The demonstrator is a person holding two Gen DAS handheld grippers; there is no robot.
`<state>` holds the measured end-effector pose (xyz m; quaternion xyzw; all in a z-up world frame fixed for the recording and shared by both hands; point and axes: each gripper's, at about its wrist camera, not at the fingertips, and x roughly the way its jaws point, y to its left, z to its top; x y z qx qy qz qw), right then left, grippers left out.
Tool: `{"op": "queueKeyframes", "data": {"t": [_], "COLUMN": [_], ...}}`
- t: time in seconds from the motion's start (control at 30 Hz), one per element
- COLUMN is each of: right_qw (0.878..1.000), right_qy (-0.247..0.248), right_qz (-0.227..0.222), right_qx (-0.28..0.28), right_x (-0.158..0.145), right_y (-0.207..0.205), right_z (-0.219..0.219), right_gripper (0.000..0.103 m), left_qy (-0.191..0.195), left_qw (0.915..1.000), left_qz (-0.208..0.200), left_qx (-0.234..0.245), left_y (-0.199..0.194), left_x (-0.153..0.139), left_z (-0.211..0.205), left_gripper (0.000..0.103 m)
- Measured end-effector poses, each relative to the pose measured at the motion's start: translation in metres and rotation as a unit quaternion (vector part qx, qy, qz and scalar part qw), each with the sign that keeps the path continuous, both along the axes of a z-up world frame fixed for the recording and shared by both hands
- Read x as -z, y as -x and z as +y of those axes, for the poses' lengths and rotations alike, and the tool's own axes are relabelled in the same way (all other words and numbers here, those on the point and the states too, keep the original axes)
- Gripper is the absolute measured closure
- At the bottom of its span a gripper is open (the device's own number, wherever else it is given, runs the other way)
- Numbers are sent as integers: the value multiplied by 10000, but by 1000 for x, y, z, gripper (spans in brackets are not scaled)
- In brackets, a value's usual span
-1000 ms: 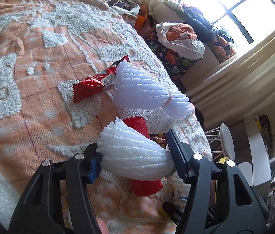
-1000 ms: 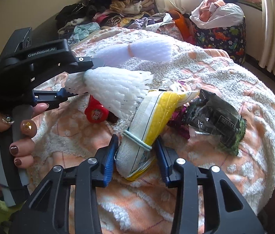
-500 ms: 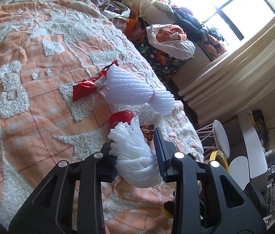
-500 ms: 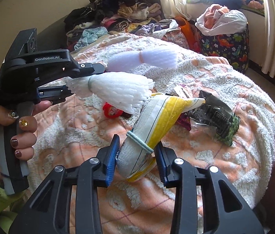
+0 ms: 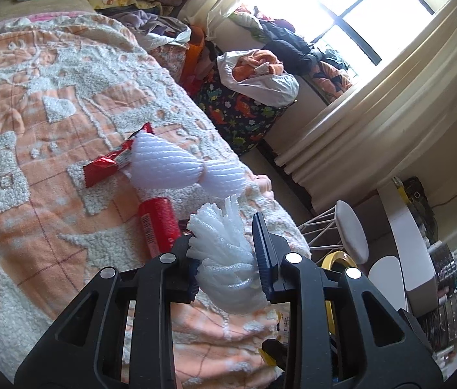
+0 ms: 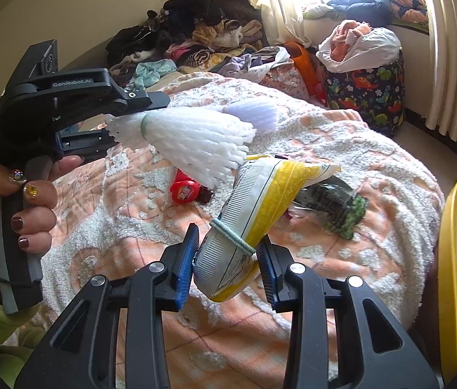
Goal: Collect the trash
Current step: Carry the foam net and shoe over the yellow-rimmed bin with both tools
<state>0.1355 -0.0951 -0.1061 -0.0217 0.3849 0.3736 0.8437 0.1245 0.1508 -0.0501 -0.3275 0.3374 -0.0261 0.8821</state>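
red can (image 5: 158,223) beside red wrapper (image 5: 108,166) | foam net (image 5: 170,168) overlaps wrapper

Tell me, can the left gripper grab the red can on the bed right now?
Probably not yet. The left gripper is already shut on a white foam net, so its jaws are full. The red can lies uncovered on the blanket close by, reachable once the net is dropped.
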Motion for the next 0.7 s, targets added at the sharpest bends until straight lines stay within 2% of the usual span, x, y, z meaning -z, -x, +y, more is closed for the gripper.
{"op": "queueKeyframes", "data": {"t": [0.37, 0.7], "right_qw": [9991, 9962], "right_qy": [-191, -393], "right_qz": [-78, -160], "right_qx": [368, 756], "right_x": [-10, -19], "right_y": [-3, -9], "right_z": [-31, -65], "right_gripper": [69, 69], "left_qy": [-52, -146], "left_qw": [9993, 9985], "left_qz": [-242, -279], "left_qx": [288, 451], "left_y": [-1, -4], "left_x": [-21, -26], "left_z": [-27, -48], "left_gripper": [82, 82]}}
